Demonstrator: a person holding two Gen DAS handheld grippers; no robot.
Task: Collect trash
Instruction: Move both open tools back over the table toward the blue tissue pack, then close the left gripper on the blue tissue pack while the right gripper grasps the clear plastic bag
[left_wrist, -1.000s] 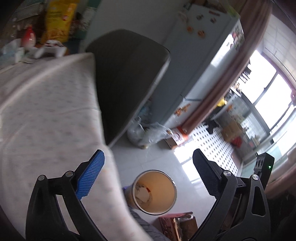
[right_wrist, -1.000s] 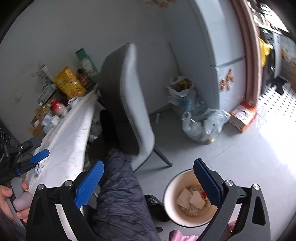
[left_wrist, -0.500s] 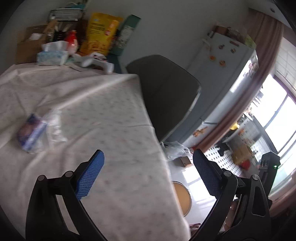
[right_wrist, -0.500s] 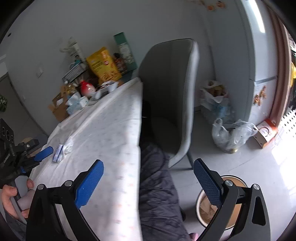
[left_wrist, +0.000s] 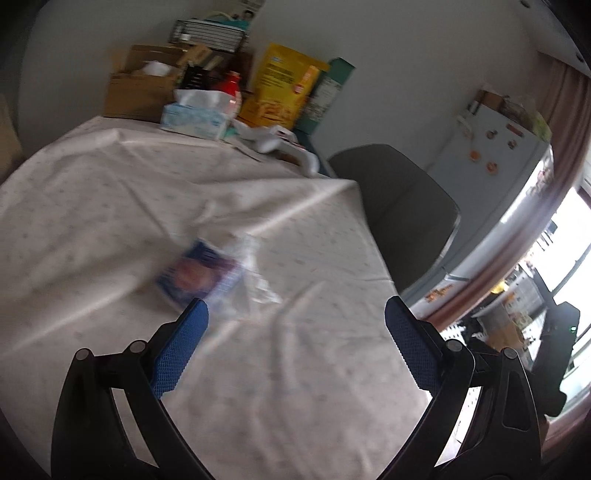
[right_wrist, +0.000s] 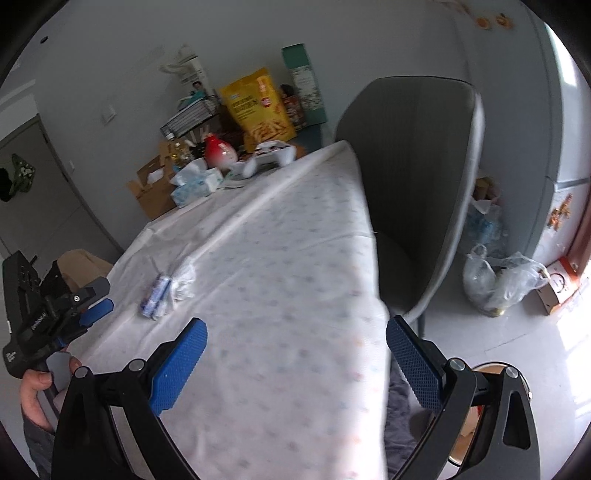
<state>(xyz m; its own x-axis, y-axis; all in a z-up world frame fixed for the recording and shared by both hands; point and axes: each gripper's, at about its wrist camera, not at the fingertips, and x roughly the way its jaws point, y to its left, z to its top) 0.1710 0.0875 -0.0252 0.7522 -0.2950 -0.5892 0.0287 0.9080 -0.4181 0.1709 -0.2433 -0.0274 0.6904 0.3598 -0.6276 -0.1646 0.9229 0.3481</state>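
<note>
now, going left to right, my left tongs (left_wrist: 293, 332) were spread wide and empty, hovering low over the table (left_wrist: 110, 206) with its pale cloth. just ahead of the left pad lay the trash: a blue printed wrapper (left_wrist: 195, 277) with a scrap of clear plastic (left_wrist: 255, 269) touching its right side. both were blurred in that view, so i could not read the print. from the right wrist the same wrapper (right_wrist: 157, 293) sat near the table's left edge, just beyond the left tongs (right_wrist: 79, 314), well apart from the clutter of tissue box (right_wrist: 192, 184) and yellow bag (right_wrist: 258, 107) at the far end. my right tongs (right_wrist: 295, 354) were also spread, holding nothing, over the near side of the cloth. further right stood the grey chair (right_wrist: 413, 166), and below the right pad a slice of the bin (right_wrist: 491, 369) showed on the floor.

i judged the step as the approach for a pickup. the next move called for shifting the left tongs forward and slightly left so the wrapper sat between the pads, lowering to the cloth, then closing without bunching the fabric. thin plastic might slip, so a low, flat pinch seemed wise.
</note>
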